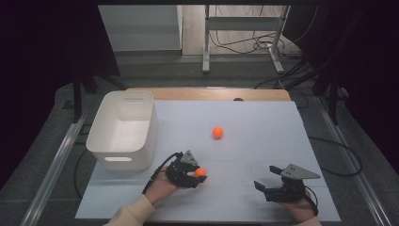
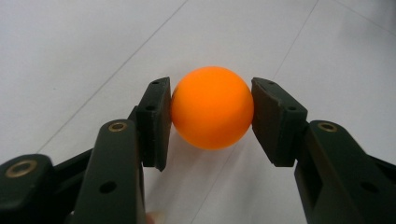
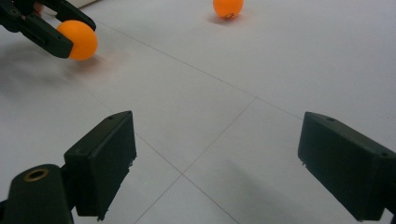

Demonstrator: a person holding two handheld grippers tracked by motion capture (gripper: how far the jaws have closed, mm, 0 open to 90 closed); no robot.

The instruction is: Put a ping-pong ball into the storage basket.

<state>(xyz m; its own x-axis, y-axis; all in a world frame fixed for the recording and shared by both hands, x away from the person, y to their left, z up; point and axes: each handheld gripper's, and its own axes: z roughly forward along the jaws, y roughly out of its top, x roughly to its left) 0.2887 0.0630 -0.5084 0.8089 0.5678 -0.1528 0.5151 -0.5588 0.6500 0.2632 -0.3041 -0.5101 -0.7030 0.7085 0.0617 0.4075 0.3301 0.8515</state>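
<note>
An orange ball (image 2: 212,107) sat between the two pads of the left gripper (image 1: 195,175), both pads (image 2: 156,122) touching its sides, so the gripper was closed on it at the near middle of the white worktop (image 1: 263,136). In the left gripper view the ball's shadow lay close beneath it, and whether it rested on the surface or had just cleared it could not be told. A second orange ball (image 1: 217,133) lay loose farther up the worktop, well apart from the first and from both grippers. To the left stood a white bin (image 1: 123,129) with nothing to be seen inside it — the likely place for the balls, judging by the layout. The right gripper (image 1: 267,187) hung low over the near right of the worktop with its jaws spread wide and nothing between them, pointed roughly toward the two balls. The step in hand looked like the grasp of the first ball, just secured. The next move would call for a lift high enough to clear the bin's rim, a carry leftward and away, and a release over the opening — keeping the squeeze steady, since a smooth round ball could slip out of flat pads.
</note>
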